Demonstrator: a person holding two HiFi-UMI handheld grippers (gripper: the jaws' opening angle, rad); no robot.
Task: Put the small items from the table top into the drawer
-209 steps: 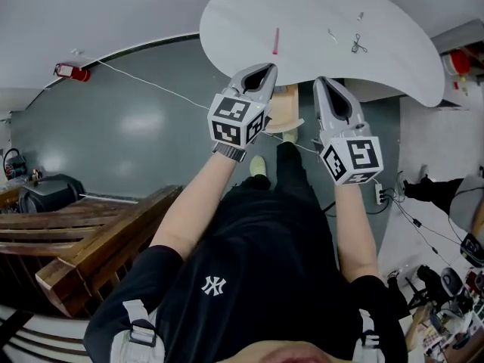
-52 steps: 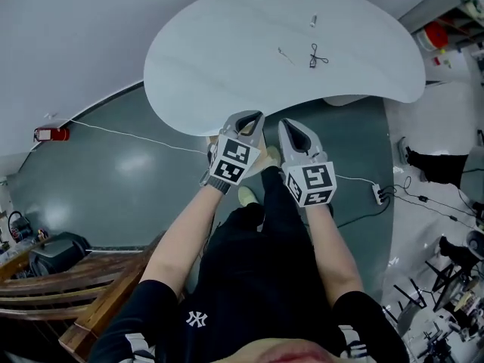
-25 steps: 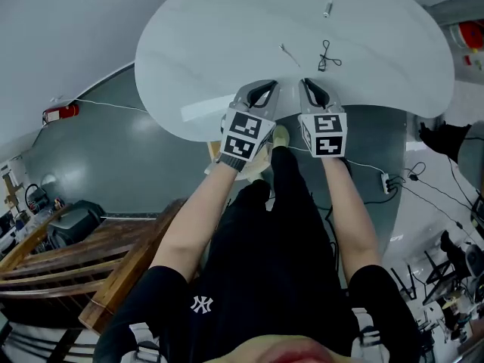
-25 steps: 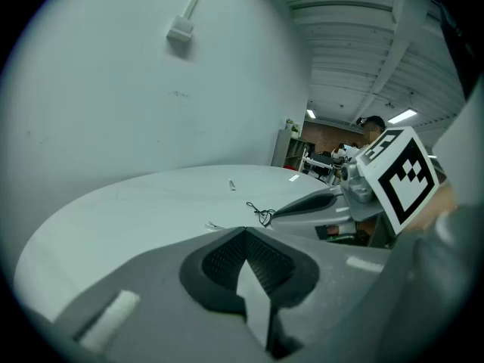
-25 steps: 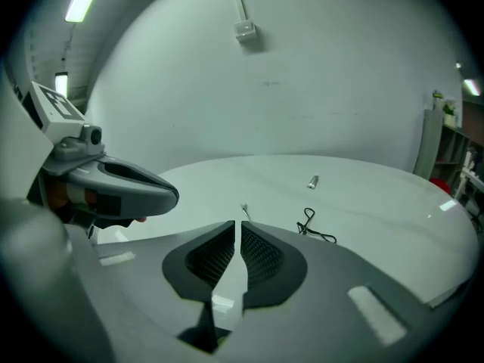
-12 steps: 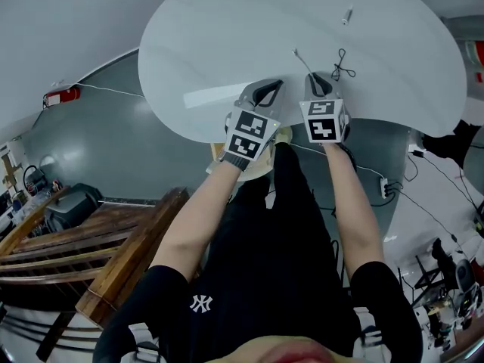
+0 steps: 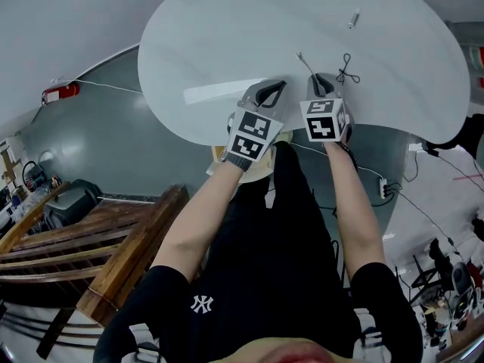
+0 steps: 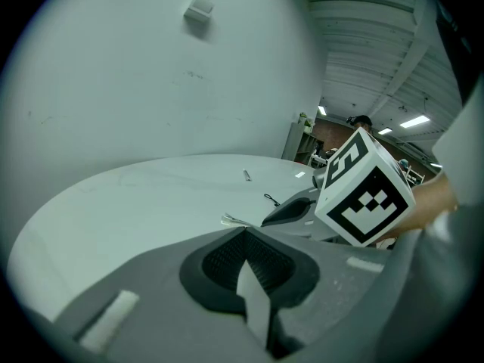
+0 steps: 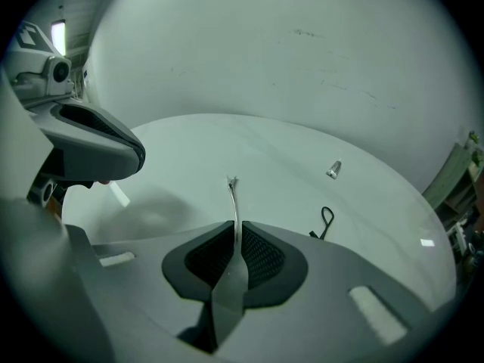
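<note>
Over the near edge of the rounded white table [image 7: 227, 44], which filled the upper part of the head view, both grippers were held side by side, just apart, with their tips above the tabletop. The left gripper [image 7: 277, 86] had its jaws pressed together with nothing between them. The right gripper [image 7: 321, 79] had its jaws closed on the near end of a thin metal pin [image 9: 234, 203], whose far end pointed away across the table. A black wire loop [image 7: 346, 72] lay on the table just to the right of the pin, apart from it. A small metal cylinder [image 7: 352, 20] lay farther back, well apart from both grippers.
</note>
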